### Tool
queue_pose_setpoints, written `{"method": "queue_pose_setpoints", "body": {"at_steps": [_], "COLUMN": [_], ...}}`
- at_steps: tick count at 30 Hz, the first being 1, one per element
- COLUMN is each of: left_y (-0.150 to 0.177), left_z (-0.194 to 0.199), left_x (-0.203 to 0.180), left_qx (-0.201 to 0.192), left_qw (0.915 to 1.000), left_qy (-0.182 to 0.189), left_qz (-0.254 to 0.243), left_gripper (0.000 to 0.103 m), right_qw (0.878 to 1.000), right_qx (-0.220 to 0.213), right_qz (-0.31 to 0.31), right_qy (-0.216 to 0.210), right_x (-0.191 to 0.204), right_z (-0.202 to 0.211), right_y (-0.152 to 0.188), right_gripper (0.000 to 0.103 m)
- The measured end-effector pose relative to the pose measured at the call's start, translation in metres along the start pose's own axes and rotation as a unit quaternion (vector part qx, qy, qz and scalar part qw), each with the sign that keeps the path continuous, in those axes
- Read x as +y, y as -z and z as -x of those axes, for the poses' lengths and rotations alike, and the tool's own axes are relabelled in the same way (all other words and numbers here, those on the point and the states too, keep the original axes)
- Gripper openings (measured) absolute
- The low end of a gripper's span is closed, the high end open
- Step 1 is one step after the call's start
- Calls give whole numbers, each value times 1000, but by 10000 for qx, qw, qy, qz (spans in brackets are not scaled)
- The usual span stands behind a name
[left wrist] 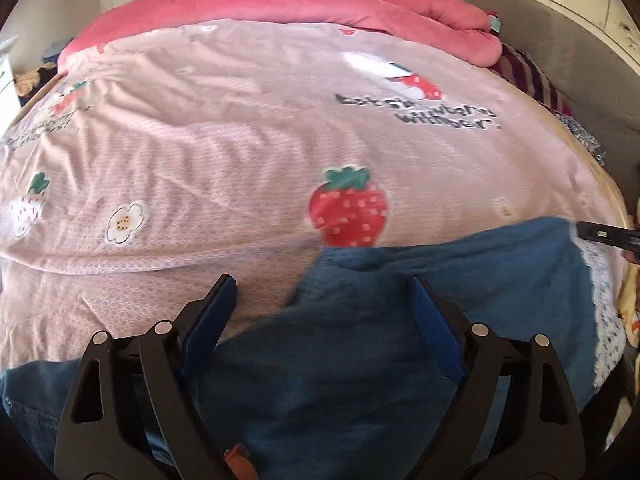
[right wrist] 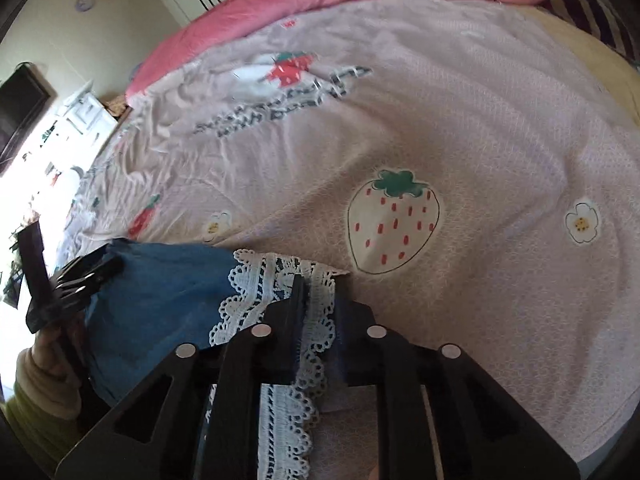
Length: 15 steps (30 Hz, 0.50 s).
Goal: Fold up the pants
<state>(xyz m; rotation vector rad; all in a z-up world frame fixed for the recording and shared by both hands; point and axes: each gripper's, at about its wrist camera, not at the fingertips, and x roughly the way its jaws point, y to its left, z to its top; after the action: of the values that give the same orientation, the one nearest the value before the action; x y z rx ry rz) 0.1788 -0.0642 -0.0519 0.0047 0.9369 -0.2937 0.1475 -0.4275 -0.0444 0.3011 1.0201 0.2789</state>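
Blue denim pants (left wrist: 400, 340) with a white lace hem (right wrist: 248, 296) lie at the near edge of the bed. My left gripper (left wrist: 324, 292) hovers open above the denim, and its blue pads (left wrist: 212, 312) stand wide apart without pressing the cloth. In the right wrist view my right gripper (right wrist: 320, 304) is shut on the lace hem, with a strip of lace running back between its fingers. The left gripper (right wrist: 100, 266) also shows there at the pants' left end, held by a hand (right wrist: 44, 360). A tip of the right gripper (left wrist: 604, 236) shows at the far right of the left wrist view.
A pale pink strawberry-print sheet (left wrist: 240, 140) covers the bed. A rolled pink duvet (left wrist: 280, 4) lies along its far side, with a striped pillow (left wrist: 532, 76) and a grey headboard (left wrist: 560, 32) at the right. White furniture (right wrist: 84, 116) and a dark screen (right wrist: 20, 100) stand beyond the bed's left side.
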Motion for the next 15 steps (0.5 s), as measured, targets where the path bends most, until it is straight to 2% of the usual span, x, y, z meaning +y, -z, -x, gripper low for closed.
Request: {"method": "queue_pose_setpoints", "body": {"at_steps": [1,2,5,8,12,15], "left_y": [0,0,5,17,45,72], "left_z": [3,8,44,75,111,127], "left_x": [3,5,9,11,21,38], "left_qx": [-35,-81,-451,-672,-759,-710], "left_qw": [10000,9999,9986,9976,9967,9922], "left_qy": [48,82,254,195,-279,-1010], "left_qz": [35,58,76,-10,-105,-168], "left_gripper": [81,81,81,83,87,87], "right_qw": [9999,9997,9993,9992,9993,9991], "right_qx": [-89,-206,-321,-241,-62,188], "right_qz": [-29,-45,2,131,300,332], "right_qy": [-73,-136,-179,-298,-205,-163], "right_x": [0,1,4,12,25,32], "right_z": [8,20,45,63,71,68], "right_y": [4,11,36,68,104,127], "right_gripper": [44,53,54,54,55,55]}}
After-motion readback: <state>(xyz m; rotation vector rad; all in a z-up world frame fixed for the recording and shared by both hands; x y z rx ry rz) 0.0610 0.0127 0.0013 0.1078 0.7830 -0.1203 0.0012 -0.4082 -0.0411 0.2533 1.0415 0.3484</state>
